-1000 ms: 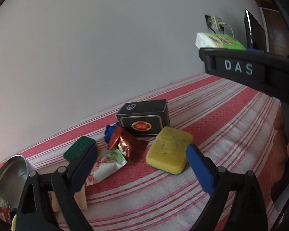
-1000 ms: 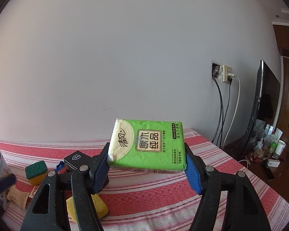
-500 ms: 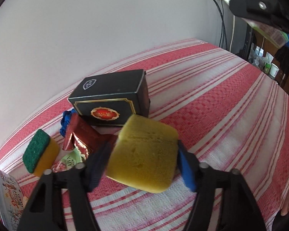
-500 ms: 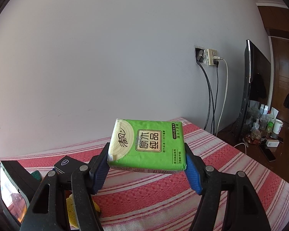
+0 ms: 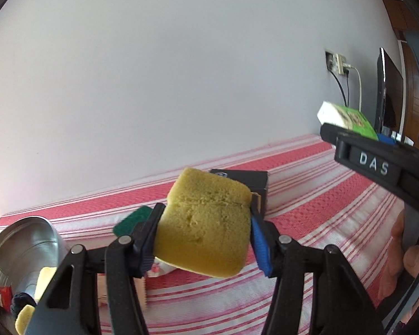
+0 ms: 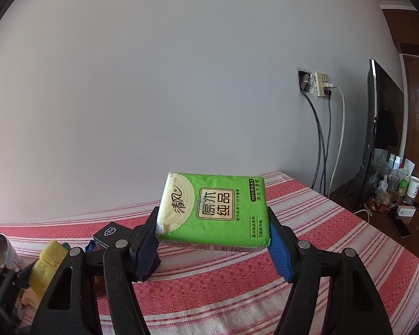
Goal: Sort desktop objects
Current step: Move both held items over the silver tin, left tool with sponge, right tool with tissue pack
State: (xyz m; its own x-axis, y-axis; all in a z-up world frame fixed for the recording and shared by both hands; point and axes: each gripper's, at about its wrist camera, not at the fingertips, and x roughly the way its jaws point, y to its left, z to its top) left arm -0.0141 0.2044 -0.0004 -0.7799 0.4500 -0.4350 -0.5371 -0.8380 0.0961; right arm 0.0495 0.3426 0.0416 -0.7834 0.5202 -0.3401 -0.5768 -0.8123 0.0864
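Left gripper (image 5: 205,234): jaws, just closing, clamped on one yellow sponge (image 5: 206,223), held above the striped tablecloth (image 5: 321,195). Right gripper (image 6: 213,240): jaws clamped on one green tissue pack (image 6: 213,215), also aloft. One black box (image 5: 245,180) lies near the cloth's far edge.

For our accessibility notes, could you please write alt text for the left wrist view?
The left gripper holds a yellow sponge above a red-and-white striped tablecloth, a black box behind it. A metal tin stands left; the right gripper carries a green tissue pack.
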